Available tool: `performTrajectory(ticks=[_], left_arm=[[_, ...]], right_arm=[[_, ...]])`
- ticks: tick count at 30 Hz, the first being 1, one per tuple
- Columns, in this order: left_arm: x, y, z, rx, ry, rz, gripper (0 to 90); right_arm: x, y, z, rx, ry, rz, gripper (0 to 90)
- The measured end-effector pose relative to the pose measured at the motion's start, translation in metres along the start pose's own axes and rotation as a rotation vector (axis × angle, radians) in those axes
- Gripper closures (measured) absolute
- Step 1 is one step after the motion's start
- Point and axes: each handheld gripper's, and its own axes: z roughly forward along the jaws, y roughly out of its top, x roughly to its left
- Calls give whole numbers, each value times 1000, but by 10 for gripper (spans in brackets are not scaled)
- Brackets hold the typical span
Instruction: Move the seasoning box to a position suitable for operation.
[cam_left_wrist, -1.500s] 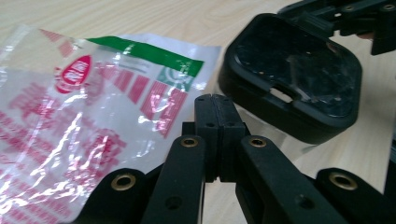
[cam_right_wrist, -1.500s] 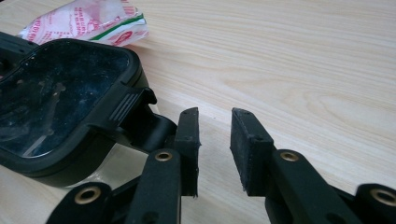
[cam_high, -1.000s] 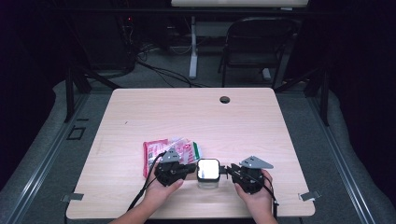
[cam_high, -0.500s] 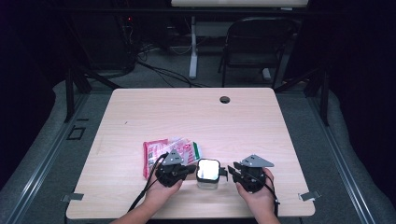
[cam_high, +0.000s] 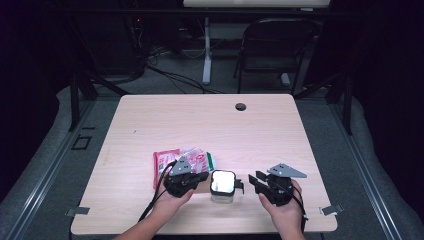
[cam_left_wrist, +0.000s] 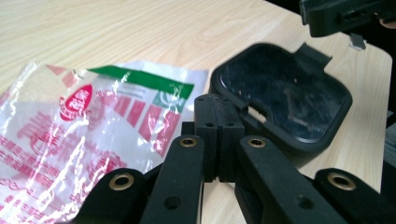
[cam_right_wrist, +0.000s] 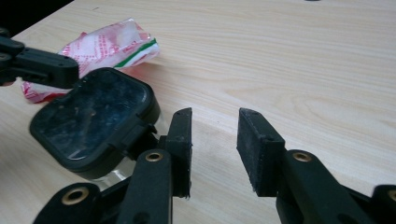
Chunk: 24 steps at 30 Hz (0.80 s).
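Observation:
A small clear container with a black lid (cam_high: 223, 182) (cam_left_wrist: 285, 98) (cam_right_wrist: 93, 121) stands near the table's front edge. My left gripper (cam_high: 205, 176) (cam_left_wrist: 218, 135) is shut, and its joined tips touch the lid's left rim with nothing seen between the pads. It also shows in the right gripper view as a black bar (cam_right_wrist: 37, 65). My right gripper (cam_high: 253, 181) (cam_right_wrist: 215, 126) hovers just right of the container. Its jaws have just been opening and nothing lies between them. A red, white and green snack bag (cam_high: 177, 161) (cam_left_wrist: 93, 130) (cam_right_wrist: 107, 46) lies behind the left gripper.
The wooden table (cam_high: 210, 130) has a round cable hole (cam_high: 240, 106) near its far edge. A folding chair (cam_high: 272, 50) and cables stand on the floor beyond. Both forearms enter over the front edge.
My right gripper has drawn back to the right, away from the container, lifted slightly, and its jaws have spread. The left gripper and the container have stayed put.

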Motion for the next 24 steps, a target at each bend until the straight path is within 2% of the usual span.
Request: performTrajectory(ticks=[2,5,9,11,14,19,20,22,24], left_arm=[[3,3,1,29,-5,1,900],[6,7,2,50,-7,-21,900],[7,17,0,28,0,-14,891],[8,24,-1,14,-28,-21,900],[9,30,-2,-10,-39,-22,900],[10,28,-6,-48,-54,-35,900],[9,27,-6,-39,-62,-31,900],[7,24,-6,-19,-48,-5,900],[5,20,-5,-4,-53,8,900]], right_arm=[[4,6,-3,14,11,-6,677],[7,10,-4,24,12,-20,703],[14,15,-2,43,32,-24,760],[18,18,-1,59,41,-9,789],[20,18,-1,63,62,7,803],[22,14,4,85,96,30,820],[22,14,6,95,103,32,826],[23,14,8,94,107,32,834],[23,15,9,95,112,36,832]])
